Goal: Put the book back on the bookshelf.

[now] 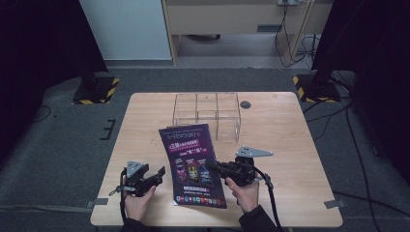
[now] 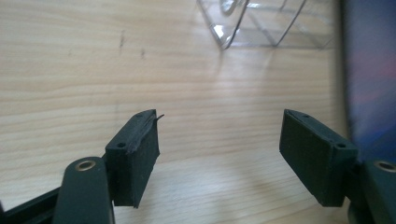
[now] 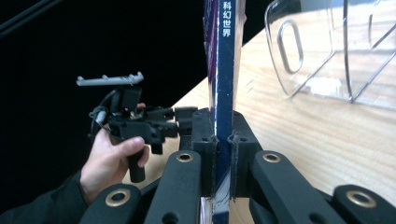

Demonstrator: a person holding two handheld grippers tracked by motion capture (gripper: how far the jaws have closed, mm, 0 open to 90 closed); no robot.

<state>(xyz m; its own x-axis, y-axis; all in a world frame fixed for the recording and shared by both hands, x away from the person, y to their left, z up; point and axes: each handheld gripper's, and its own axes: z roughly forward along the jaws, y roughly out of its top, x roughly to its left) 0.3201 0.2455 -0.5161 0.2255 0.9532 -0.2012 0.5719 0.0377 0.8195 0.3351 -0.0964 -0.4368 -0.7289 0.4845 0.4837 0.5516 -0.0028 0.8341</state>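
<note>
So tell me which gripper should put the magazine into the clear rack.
Right. The right gripper already clamps the magazine, lifted near the rack; the left gripper is open and empty.

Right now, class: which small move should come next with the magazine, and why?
Probably bring the left gripper in to grip the magazine's free edge. The right gripper is already shut on its spine, while the left one's jaws stand open over bare table, beside the magazine. The clear organiser waits just beyond.
</note>
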